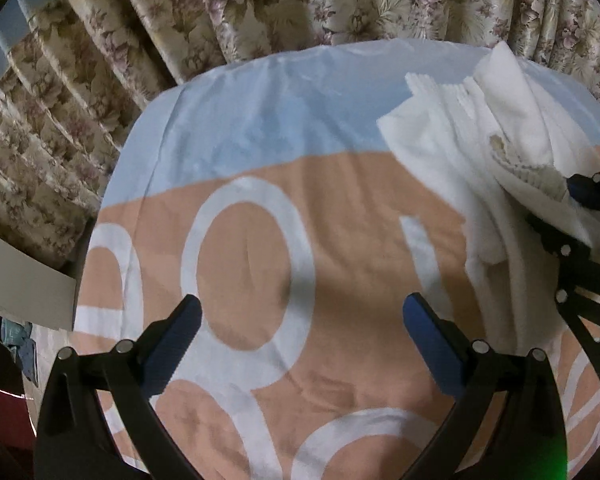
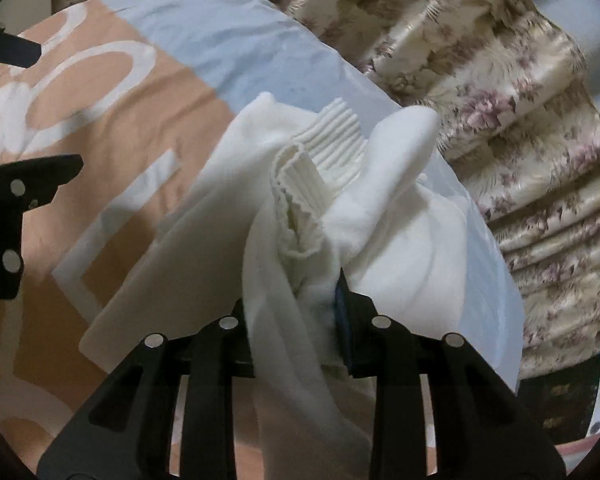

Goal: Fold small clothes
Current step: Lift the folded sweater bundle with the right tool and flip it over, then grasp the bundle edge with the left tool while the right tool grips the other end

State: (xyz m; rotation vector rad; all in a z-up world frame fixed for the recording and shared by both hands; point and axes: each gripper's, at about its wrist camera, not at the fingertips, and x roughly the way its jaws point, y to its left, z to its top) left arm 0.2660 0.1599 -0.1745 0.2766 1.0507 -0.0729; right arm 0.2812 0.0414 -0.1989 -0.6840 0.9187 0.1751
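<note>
A small white knit garment (image 1: 472,148) with ribbed cuffs lies bunched on the bed at the right of the left wrist view. My left gripper (image 1: 300,320) is open and empty, over the orange and white bedspread (image 1: 340,240), left of the garment. My right gripper (image 2: 296,312) is shut on a fold of the white garment (image 2: 400,248), which drapes over and between its fingers (image 2: 344,308). The right gripper also shows in the left wrist view (image 1: 580,196), at the garment's right edge.
The bedspread has a pale blue band (image 1: 280,92) at its far end. Floral curtains (image 1: 260,4) hang close behind the bed and along its right side (image 2: 520,100). A white board (image 1: 24,280) stands at the left edge.
</note>
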